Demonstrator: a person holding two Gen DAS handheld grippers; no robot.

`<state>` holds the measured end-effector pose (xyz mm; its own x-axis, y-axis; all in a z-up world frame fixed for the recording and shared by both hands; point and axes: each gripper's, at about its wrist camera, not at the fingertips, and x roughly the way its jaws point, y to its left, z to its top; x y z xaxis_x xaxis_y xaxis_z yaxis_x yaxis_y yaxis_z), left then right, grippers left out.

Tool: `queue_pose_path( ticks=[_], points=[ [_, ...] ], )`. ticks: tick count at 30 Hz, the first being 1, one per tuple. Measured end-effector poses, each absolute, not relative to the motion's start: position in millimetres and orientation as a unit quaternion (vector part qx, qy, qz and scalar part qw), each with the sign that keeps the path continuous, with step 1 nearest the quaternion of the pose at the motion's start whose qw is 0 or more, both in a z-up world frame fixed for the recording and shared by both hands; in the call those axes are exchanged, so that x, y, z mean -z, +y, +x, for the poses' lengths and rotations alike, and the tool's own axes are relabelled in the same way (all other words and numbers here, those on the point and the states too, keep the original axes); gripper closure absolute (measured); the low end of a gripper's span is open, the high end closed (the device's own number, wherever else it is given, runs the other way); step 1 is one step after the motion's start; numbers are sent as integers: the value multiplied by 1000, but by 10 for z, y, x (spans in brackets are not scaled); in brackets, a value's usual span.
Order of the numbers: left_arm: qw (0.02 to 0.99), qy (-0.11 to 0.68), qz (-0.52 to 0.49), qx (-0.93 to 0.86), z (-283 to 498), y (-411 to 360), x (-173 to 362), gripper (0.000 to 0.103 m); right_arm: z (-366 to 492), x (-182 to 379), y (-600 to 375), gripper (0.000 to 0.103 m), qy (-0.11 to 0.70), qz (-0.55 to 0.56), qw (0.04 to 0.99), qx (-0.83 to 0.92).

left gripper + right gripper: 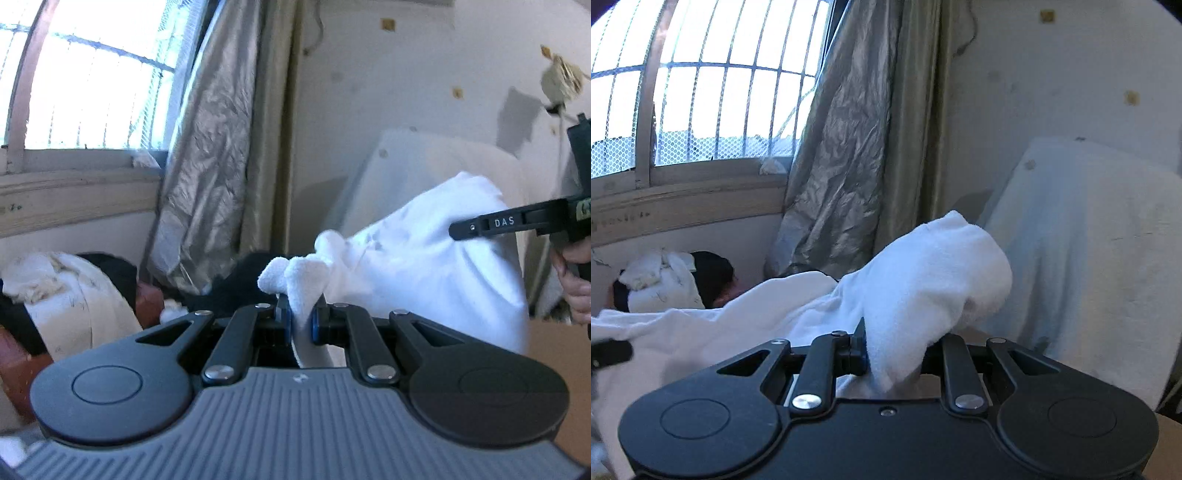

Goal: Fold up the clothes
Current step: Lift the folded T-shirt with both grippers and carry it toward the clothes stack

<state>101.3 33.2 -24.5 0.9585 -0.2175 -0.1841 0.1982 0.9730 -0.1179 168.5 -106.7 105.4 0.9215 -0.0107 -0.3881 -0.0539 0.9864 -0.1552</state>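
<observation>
You are holding a white garment (424, 258) up in the air between both grippers.

Left wrist view: your left gripper (302, 317) is pinching a bunched corner, fingers closed on it. Right wrist view: your right gripper (894, 350) is clamping another fold, cloth draping over it. No finished fold is showing; whether you are spreading or mid-fold cannot be told.
</observation>
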Motion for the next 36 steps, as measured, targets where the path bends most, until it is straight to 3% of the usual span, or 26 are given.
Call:
queue_pose_path(
  ticks=[3, 9, 12, 15, 16, 18, 20, 22, 24, 27, 29, 31, 32, 33, 36],
  points=[
    [992, 77, -50, 86, 1254, 436, 83, 94, 2017, -1271, -989, 82, 199, -86, 976, -27],
    [998, 52, -33, 31, 1740, 548, -92, 94, 2590, -1341, -1009, 82, 110, -52, 990, -74],
    [987, 118, -101, 27, 2162, 812, 255, 92, 2937, -993, -871, 80, 63, -56, 994, -67],
    [959, 248, -133, 20, 2732, 1026, 907, 92, 3348, -318, -761, 62, 89, -29, 995, -15],
    [952, 268, -148, 9, 2815, 1102, 1072, 92, 3495, -83, -767, 61, 121, -6, 993, -2],
    [948, 258, -185, 10, 2816, 1220, 1223, 91, 3677, 321, -813, 61, 185, 43, 982, 17],
    [953, 242, -181, 21, 2787, 1237, 1173, 91, 3614, 510, -872, 59, 172, 71, 982, 29],
    [951, 244, -187, 29, 2787, 1235, 1136, 91, 3561, 552, -994, 35, 182, 105, 977, 40],
    [948, 244, -204, 31, 2838, 1299, 1146, 91, 3528, 589, -1167, 34, 217, 155, 963, 39],
    [946, 244, -213, 34, 2864, 1341, 1143, 92, 3430, 699, -1449, 18, 285, 278, 917, -8],
    [956, 230, -179, 34, 2802, 1214, 1022, 94, 3324, 894, -1554, 19, 309, 349, 883, -42],
    [971, 198, -126, 35, 2705, 1067, 832, 94, 3235, 1020, -1563, 63, 299, 390, 868, -78],
    [977, 180, -104, 37, 2664, 1007, 717, 95, 3265, 964, -1496, 74, 288, 374, 877, -91],
    [981, 165, -93, 35, 2623, 977, 618, 95, 3293, 899, -1428, 78, 275, 358, 886, -103],
    [984, 136, -114, 16, 2492, 1079, 429, 95, 3332, 709, -1354, 79, 233, 356, 894, -143]
  ],
)
